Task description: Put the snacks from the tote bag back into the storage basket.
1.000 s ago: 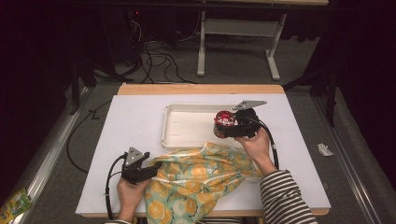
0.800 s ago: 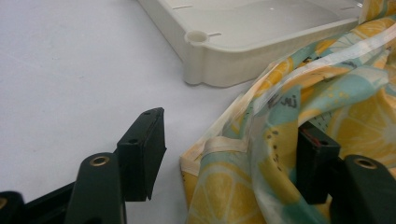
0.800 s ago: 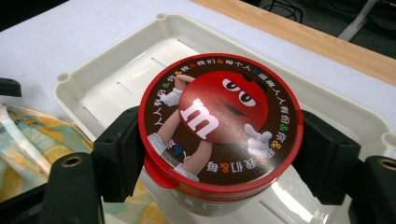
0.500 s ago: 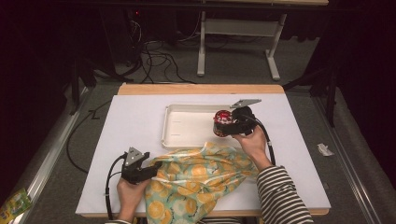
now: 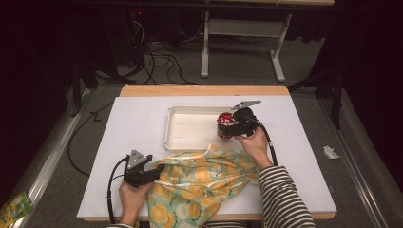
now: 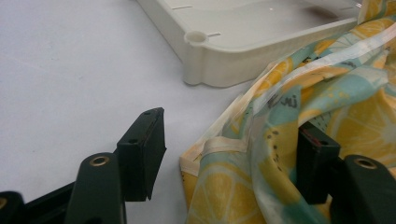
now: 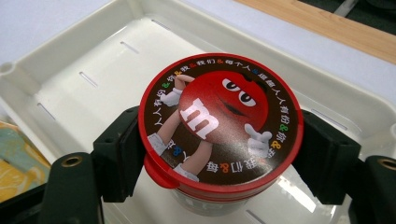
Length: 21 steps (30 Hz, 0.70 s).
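A round tub with a red M&M's lid (image 7: pixel 219 121) is clamped between the jaws of my right gripper (image 7: pixel 222 154). It hangs just above the right part of the white tray (image 5: pixel 190 128), where the tub (image 5: pixel 227 124) and right gripper (image 5: pixel 234 127) show from above. A cloth bag printed with yellow lemons (image 5: pixel 204 180) lies at the table's front edge. My left gripper (image 5: pixel 159 171) sits at the bag's left edge. Its jaws stand wide open (image 6: pixel 229 158) with the bag's hem (image 6: pixel 219 149) lying between them.
The white table top (image 5: pixel 138 123) has free room left of the tray and on the far right. The tray's corner (image 6: pixel 196 39) lies just beyond the left gripper. Cables and a table frame (image 5: pixel 237 42) are on the floor behind.
The right gripper with the tub has shifted only slightly over the tray. The left gripper and the bag have stayed where they were.
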{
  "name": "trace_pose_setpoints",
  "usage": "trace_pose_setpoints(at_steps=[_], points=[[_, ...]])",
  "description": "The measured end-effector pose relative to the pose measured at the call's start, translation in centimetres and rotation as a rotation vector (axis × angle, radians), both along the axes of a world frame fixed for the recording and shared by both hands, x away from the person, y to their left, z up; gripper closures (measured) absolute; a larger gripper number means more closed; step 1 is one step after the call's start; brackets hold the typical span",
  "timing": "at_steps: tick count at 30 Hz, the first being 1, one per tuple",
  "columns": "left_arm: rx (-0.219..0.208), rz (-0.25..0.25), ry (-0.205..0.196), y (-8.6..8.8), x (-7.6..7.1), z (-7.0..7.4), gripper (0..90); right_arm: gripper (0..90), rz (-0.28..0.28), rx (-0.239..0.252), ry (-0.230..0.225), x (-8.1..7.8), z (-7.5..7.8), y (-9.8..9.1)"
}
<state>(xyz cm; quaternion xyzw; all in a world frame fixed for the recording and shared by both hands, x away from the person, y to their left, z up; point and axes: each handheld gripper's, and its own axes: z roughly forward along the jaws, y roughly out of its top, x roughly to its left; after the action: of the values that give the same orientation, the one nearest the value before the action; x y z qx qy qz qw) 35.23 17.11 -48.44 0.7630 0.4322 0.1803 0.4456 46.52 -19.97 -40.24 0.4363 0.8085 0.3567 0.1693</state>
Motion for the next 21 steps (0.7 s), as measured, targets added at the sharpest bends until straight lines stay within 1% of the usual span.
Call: trace_pose_setpoints(at_steps=[2, 7, 9, 10, 13, 21], points=[[0.000, 0.001, 0.000, 0.0, 0.0, 0.0, 36.6, 26.0, -0.002, -0.007, 0.001, 0.1, -0.1, 0.0], [0.000, -0.001, 0.001, 0.0, 0.0, 0.0, 36.6, 25.9, -0.006, -0.023, 0.023, 0.6, -0.9, 0.3], [0.000, -0.001, 0.000, 0.0, 0.0, 0.0, 36.7, 26.0, -0.005, -0.032, 0.019, 0.8, -1.1, 0.5], [0.001, 0.001, 0.000, 0.0, 0.0, 0.0, 36.7, 25.9, -0.009, -0.031, 0.028, 0.8, -1.2, 0.5], [0.000, 0.001, -0.003, 0.0, 0.0, 0.0, 36.7, 25.9, -0.005, -0.043, 0.032, 1.0, -1.4, 0.7], [0.000, 0.001, -0.002, 0.0, 0.0, 0.0, 36.7, 25.9, 0.002, -0.056, 0.043, 1.3, -2.1, 1.1]])
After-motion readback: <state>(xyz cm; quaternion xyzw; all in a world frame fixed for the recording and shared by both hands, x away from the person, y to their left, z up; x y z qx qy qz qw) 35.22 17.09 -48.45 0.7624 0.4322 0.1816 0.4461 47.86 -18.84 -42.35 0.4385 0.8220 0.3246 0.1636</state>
